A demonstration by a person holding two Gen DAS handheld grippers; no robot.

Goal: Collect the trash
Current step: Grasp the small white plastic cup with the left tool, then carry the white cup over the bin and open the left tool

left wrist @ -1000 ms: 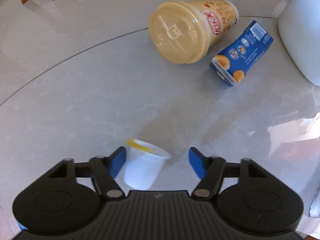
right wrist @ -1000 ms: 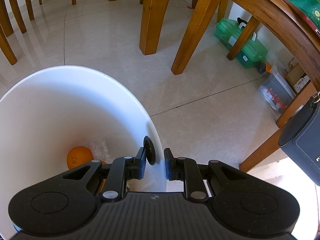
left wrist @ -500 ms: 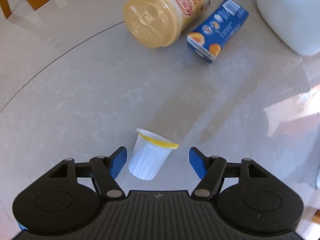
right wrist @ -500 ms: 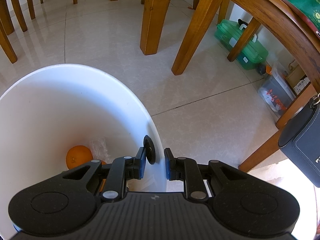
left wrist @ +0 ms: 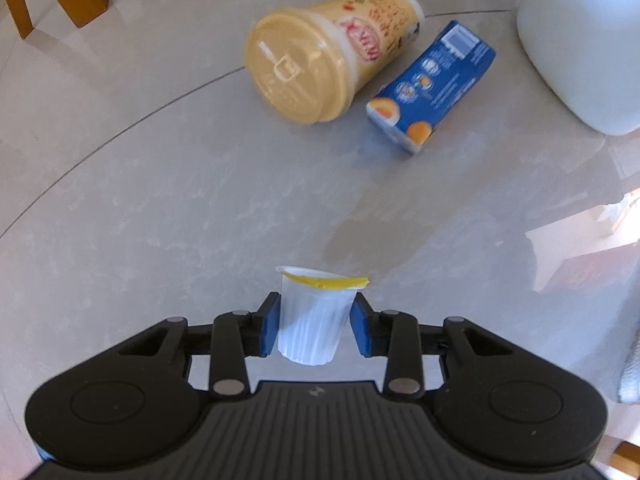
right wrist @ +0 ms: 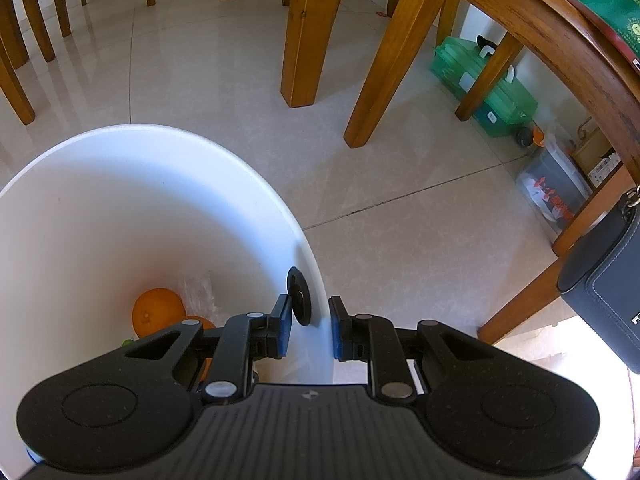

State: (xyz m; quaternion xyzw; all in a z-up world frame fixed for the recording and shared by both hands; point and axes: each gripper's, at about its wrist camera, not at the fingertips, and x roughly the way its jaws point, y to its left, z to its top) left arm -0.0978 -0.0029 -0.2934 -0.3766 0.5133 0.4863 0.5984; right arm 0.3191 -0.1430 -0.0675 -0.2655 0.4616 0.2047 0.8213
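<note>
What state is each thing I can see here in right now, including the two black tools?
Left tool: closing around the small cup.
Small cup: upright between its pads, yellow-rimmed.
Big lidded cup: lying on its side, lid on.
Blue carton: lying flat.
Right tool: clamped on the bin's rim.
White bin: open, oranges inside.

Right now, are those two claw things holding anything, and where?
Left gripper is closing on the small ribbed white plastic cup's sides. Right gripper pinches the white plastic bin's rim.

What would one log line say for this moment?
left gripper: closing on small cup | right gripper: shut on bin rim | left on floor: big cup, carton
</note>
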